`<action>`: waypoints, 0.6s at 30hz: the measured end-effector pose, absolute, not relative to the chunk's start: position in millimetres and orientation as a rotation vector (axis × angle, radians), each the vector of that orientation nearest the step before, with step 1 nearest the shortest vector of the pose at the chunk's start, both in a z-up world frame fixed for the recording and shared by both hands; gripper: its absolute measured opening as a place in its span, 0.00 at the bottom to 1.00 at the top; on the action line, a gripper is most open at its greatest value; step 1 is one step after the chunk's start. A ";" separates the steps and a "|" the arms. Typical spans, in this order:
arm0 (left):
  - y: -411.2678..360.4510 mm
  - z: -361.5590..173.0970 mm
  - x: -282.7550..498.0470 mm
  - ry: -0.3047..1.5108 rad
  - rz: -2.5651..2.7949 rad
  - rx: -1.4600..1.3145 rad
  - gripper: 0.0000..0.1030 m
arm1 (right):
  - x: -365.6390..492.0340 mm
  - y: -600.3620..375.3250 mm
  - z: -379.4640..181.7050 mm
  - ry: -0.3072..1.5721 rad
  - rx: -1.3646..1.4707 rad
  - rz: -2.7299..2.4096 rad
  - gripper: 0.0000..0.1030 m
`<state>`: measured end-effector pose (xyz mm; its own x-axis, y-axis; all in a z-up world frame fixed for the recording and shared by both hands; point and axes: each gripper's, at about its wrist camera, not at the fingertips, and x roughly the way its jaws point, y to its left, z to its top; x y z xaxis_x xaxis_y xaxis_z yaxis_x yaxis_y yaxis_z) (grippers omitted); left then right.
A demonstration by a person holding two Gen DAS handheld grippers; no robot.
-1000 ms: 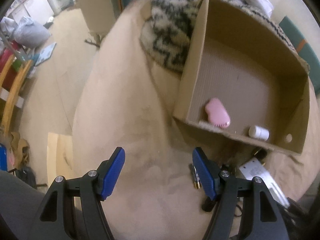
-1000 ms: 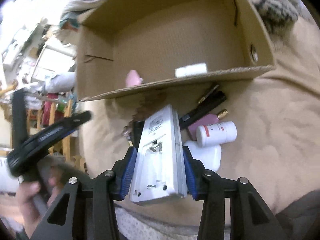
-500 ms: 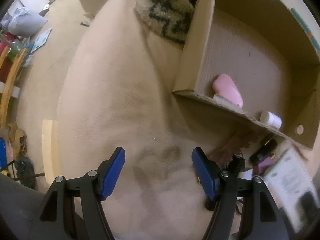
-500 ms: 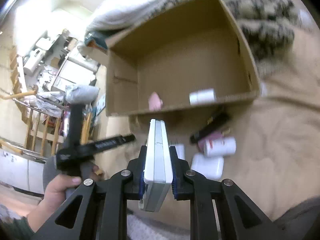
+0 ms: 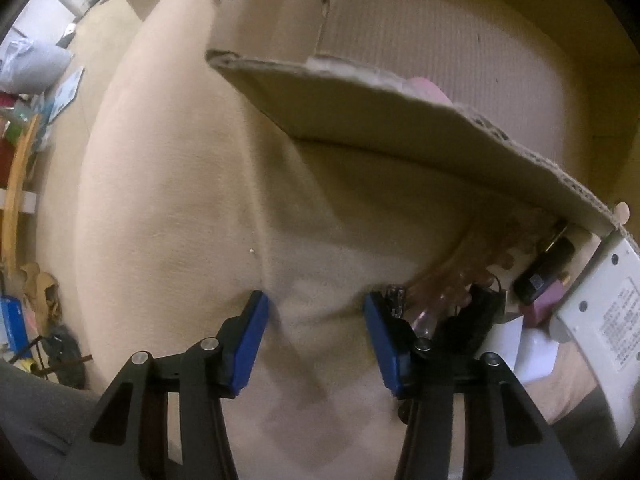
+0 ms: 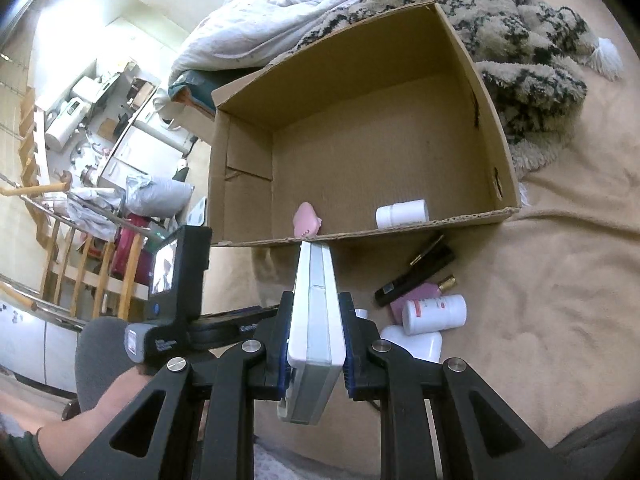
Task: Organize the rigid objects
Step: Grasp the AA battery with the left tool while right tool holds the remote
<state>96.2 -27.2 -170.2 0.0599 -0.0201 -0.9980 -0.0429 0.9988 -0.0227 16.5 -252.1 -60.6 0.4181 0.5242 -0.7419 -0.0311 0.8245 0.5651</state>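
Turned on edge: white device (image 6: 314, 320) | long axis toward cardboard box (image 6: 472, 216) | right gripper (image 6: 316, 364) clamps it

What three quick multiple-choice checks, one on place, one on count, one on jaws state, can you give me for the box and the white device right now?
1. Where is the pink comb?
A. Inside the cardboard box, by its near wall
B. On the blanket outside the box
C. In the left gripper

2. How many things lie inside the box?
A. None
B. Two
C. Five

3. How do the right gripper jaws stand?
A. Wide open and empty
B. Shut on the white device
C. Shut on a black pen

Answers:
1 A, the comb shows just behind the near wall.
2 B, only the comb and a white bottle lie on the box floor.
3 B, both blue pads press the device's flat sides, held on edge.
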 end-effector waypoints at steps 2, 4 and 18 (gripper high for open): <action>-22.4 -169.1 96.1 1.509 0.018 -0.083 0.44 | 16.2 -252.7 -60.1 1.090 0.518 0.367 0.20; -22.5 -165.6 90.2 1.504 0.021 -0.128 0.45 | 14.9 -253.7 -59.9 1.088 0.522 0.362 0.20; -31.0 -167.3 89.6 1.517 -0.046 -0.140 0.45 | 15.5 -254.8 -65.8 1.107 0.525 0.339 0.20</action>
